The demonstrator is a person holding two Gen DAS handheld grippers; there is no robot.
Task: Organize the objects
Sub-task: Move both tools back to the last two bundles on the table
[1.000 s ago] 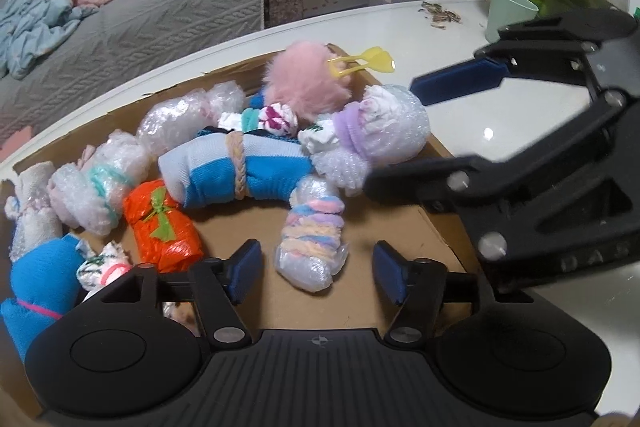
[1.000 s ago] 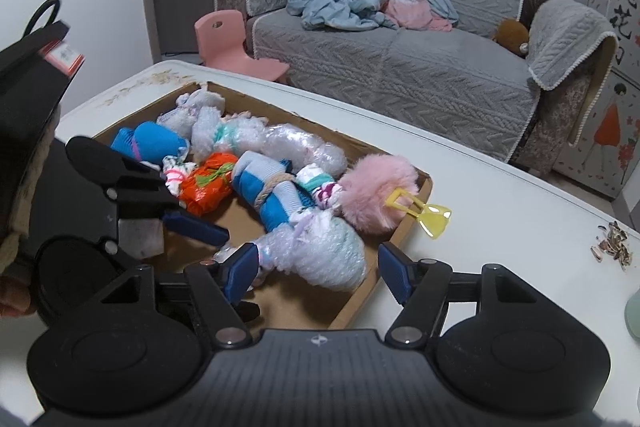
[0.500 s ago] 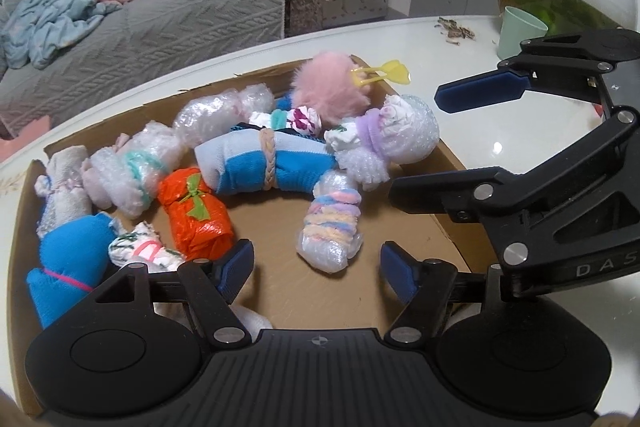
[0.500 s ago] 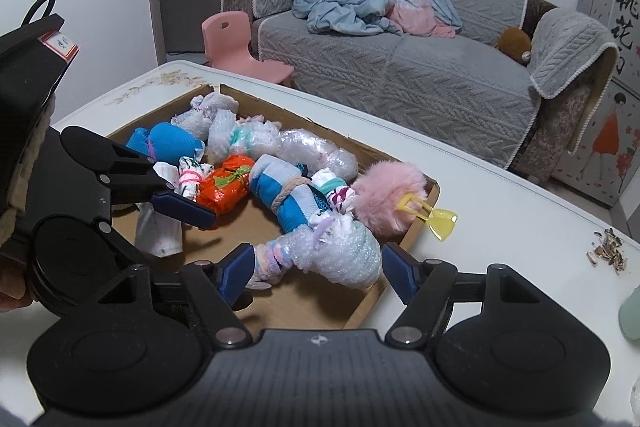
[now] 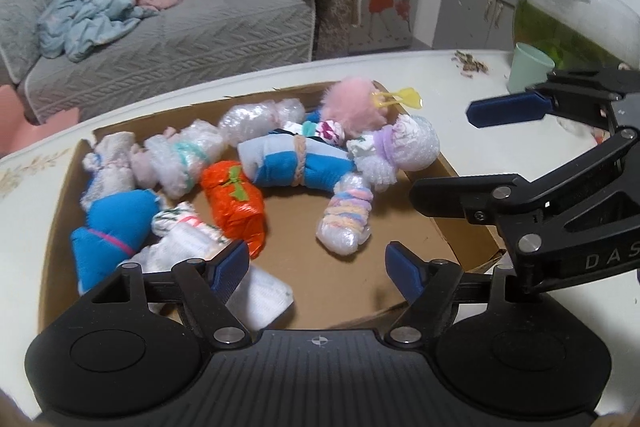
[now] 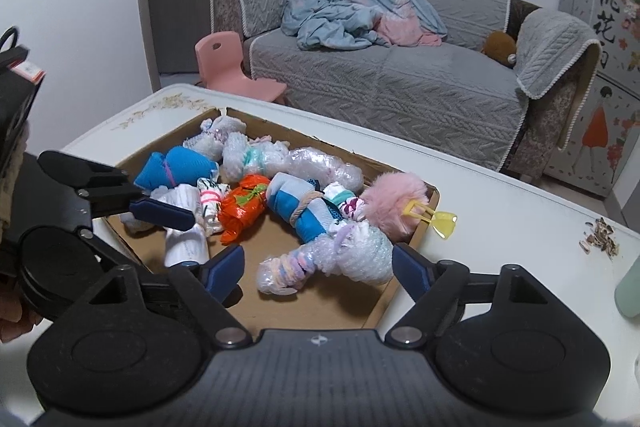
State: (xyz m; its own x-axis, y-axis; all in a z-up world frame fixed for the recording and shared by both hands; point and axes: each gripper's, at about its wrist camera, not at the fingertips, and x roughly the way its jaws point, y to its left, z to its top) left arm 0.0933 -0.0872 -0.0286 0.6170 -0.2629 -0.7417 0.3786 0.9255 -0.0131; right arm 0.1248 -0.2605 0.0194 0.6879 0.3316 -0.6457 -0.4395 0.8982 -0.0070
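Desk [image 5: 472,143]: white surface carrying a shallow cardboard tray [image 5: 60,195] at the centre of both frames.
Tray contents: wrapped bundles lying in a loose arc – a blue and white sock roll [image 5: 296,163] tied with cord at mid-frame, an orange bundle [image 5: 234,203] just left of it, a bubble-wrapped bundle [image 5: 346,215] in pastel bands to its lower right.
Pink pompom [image 5: 354,103]: at the tray's far right corner, with a yellow clip [image 5: 400,98] on it.
Left hand-held gripper [image 5: 318,269]: lower centre of its own view, fingers spread wide, holding nothing – above the tray's near edge.
Right hand-held gripper [image 6: 320,267]: fingers spread, empty, above the tray's near right side; the bubble-wrapped bundle lies between them.
Background: grey sofa [image 6: 392,83] at upper frame, green cup [image 5: 528,67] at upper right.
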